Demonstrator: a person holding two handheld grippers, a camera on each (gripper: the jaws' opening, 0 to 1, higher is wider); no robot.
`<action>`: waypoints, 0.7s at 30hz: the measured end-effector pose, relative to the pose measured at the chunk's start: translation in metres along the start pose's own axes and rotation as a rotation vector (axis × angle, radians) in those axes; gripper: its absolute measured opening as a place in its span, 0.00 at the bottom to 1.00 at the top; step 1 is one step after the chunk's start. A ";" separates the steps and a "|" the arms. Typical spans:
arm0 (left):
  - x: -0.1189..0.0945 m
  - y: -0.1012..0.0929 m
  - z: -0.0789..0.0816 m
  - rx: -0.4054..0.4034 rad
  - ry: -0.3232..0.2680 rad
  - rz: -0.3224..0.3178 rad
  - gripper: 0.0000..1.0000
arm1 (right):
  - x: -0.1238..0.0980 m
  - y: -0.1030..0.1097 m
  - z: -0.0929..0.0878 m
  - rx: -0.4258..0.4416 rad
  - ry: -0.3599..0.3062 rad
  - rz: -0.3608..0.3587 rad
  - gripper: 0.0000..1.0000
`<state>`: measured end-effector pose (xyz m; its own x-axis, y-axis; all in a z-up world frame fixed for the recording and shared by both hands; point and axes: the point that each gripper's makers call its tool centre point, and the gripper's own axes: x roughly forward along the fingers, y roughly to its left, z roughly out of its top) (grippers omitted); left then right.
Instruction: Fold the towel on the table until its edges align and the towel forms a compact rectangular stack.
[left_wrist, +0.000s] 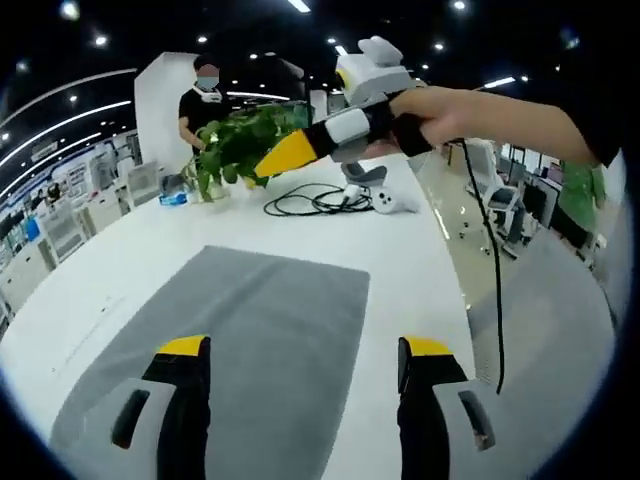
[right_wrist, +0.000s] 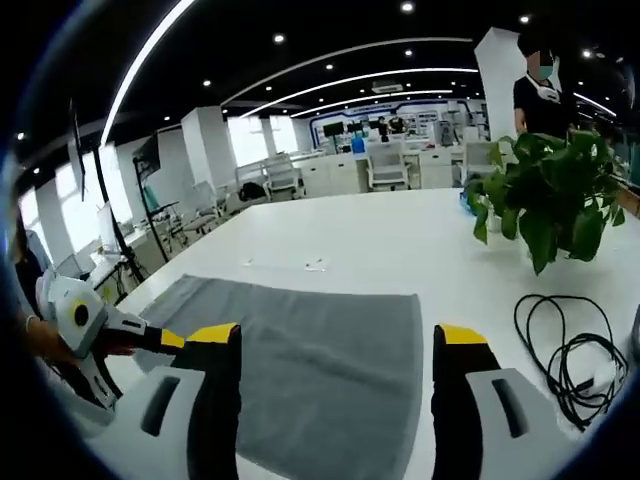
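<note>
A grey towel (left_wrist: 262, 335) lies spread flat on the white table (left_wrist: 150, 250), one layer thick and free of folds. My left gripper (left_wrist: 305, 350) hovers over its near part, open, with nothing between its yellow-tipped jaws. A hand holds my right gripper (left_wrist: 278, 160) high above the towel's far end, seen side-on. In the right gripper view the towel (right_wrist: 325, 350) stretches out under my open right gripper (right_wrist: 338, 340), whose jaws hold nothing. The left gripper (right_wrist: 160, 340) comes in at the left edge over the towel's far side.
A leafy potted plant (left_wrist: 240, 145) (right_wrist: 555, 195) stands on the table past the towel. A coiled black cable (left_wrist: 318, 202) (right_wrist: 565, 350) and a white controller (left_wrist: 395, 200) lie beside it. A person (left_wrist: 205, 100) stands behind the plant. The table edge (left_wrist: 450, 270) runs along the right.
</note>
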<state>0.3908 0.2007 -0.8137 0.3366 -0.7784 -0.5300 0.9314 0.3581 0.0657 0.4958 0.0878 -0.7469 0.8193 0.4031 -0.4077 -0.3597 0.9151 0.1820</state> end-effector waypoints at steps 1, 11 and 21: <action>0.003 -0.002 0.001 0.003 0.000 -0.007 0.77 | 0.003 -0.001 0.000 0.004 -0.002 0.002 0.76; 0.047 -0.028 0.009 0.169 0.038 -0.066 0.61 | 0.040 -0.016 -0.021 -0.012 0.054 -0.009 0.68; 0.078 -0.064 0.007 0.247 0.061 -0.148 0.50 | 0.062 -0.032 -0.032 -0.034 0.069 -0.037 0.58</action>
<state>0.3587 0.1133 -0.8532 0.1927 -0.7777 -0.5983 0.9777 0.1005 0.1841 0.5439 0.0830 -0.8065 0.8000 0.3667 -0.4749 -0.3454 0.9287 0.1354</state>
